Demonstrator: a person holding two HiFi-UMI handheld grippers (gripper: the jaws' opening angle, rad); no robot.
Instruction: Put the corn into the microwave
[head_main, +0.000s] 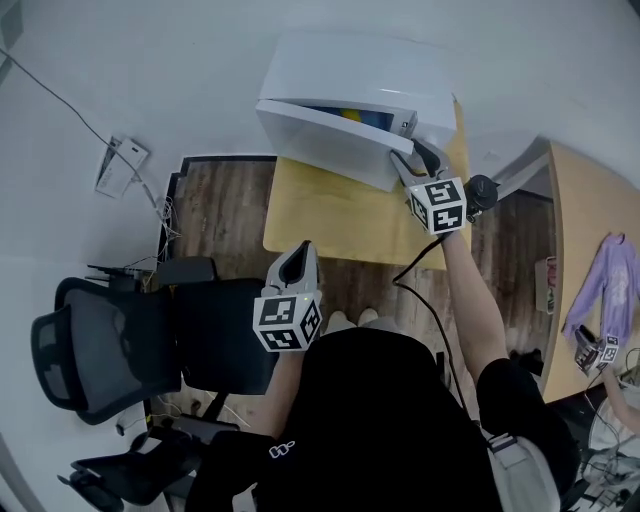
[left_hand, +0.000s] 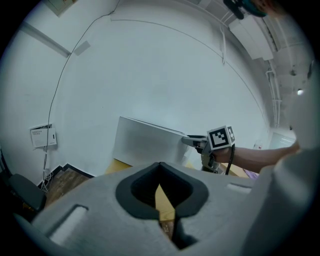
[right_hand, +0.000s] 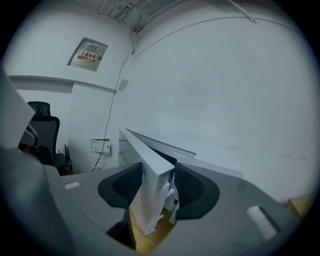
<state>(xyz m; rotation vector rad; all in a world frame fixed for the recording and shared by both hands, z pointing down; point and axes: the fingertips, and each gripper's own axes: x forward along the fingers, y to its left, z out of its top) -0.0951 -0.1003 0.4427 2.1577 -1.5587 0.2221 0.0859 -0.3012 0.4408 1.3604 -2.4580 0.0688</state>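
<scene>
The white microwave stands at the back of a wooden table, its door swung partly open. Something yellow, likely the corn, shows inside through the gap. My right gripper is at the door's free edge. In the right gripper view the door's edge stands between the pads of that gripper, and I cannot see them pressing on it. My left gripper hangs in front of the table, shut and holding nothing. In the left gripper view it faces the door.
A black office chair stands at the left beside me. A white box with cables sits low on the wall. A second wooden table at the right carries a purple cloth.
</scene>
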